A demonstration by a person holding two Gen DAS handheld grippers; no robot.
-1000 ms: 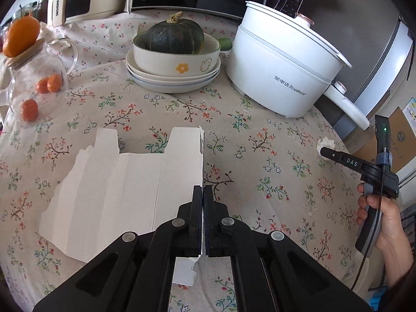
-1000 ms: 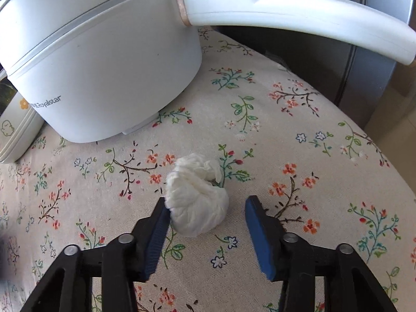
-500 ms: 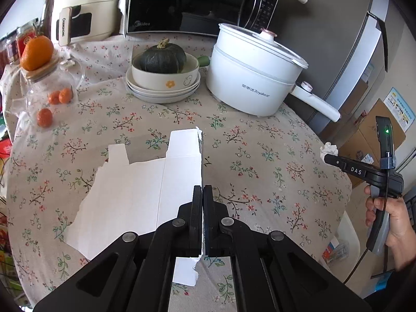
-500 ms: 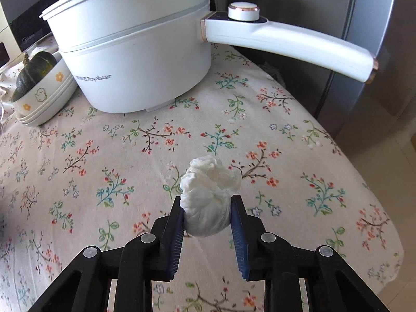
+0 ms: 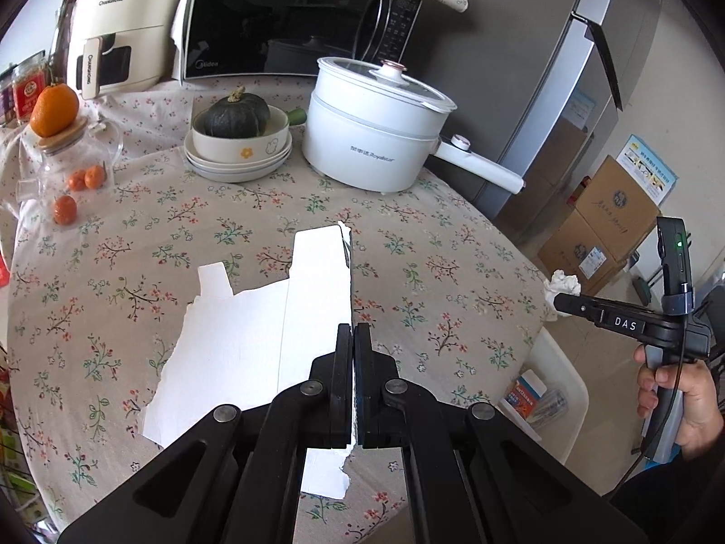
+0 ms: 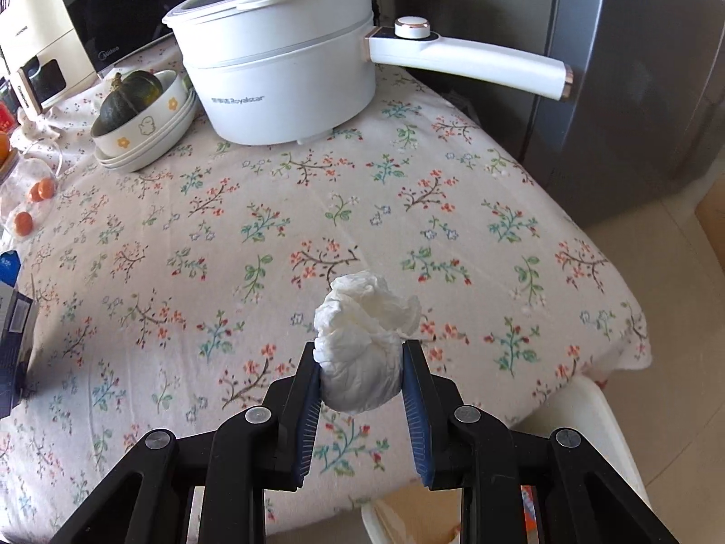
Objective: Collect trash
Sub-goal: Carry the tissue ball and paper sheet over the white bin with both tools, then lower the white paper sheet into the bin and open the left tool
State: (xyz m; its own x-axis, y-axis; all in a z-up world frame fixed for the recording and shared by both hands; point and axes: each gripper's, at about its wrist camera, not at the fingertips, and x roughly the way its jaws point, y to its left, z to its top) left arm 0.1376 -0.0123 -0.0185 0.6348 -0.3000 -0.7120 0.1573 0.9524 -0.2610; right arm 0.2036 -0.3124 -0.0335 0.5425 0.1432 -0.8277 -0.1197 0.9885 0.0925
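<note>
My left gripper [image 5: 352,333] is shut on the right edge of a torn white cardboard sheet [image 5: 253,340], which hangs above the flowered tablecloth [image 5: 430,272]. A crumpled white tissue wad [image 6: 362,344] is clamped between the blue pads of my right gripper [image 6: 360,356], lifted clear of the cloth near the table's right edge. The left wrist view also shows the right gripper [image 5: 559,303] at far right, held by a hand, with the tissue wad [image 5: 565,282] at its tip. A white bin [image 5: 573,376] holding some packaging stands on the floor below that table edge, and its rim [image 6: 602,408] shows under the right gripper.
A white electric pot [image 6: 281,72] with a long handle [image 6: 476,61] stands at the back. Left of it a dark squash sits in a bowl [image 5: 240,136] on stacked plates. A glass jar [image 5: 68,167] with oranges, a microwave, a grey fridge [image 6: 634,90] and floor boxes [image 5: 602,222] surround the table.
The right gripper closed on the tissue wad and lifted it off the cloth, pulling back toward the table edge. The left gripper rose and drew back with the cardboard sheet.
</note>
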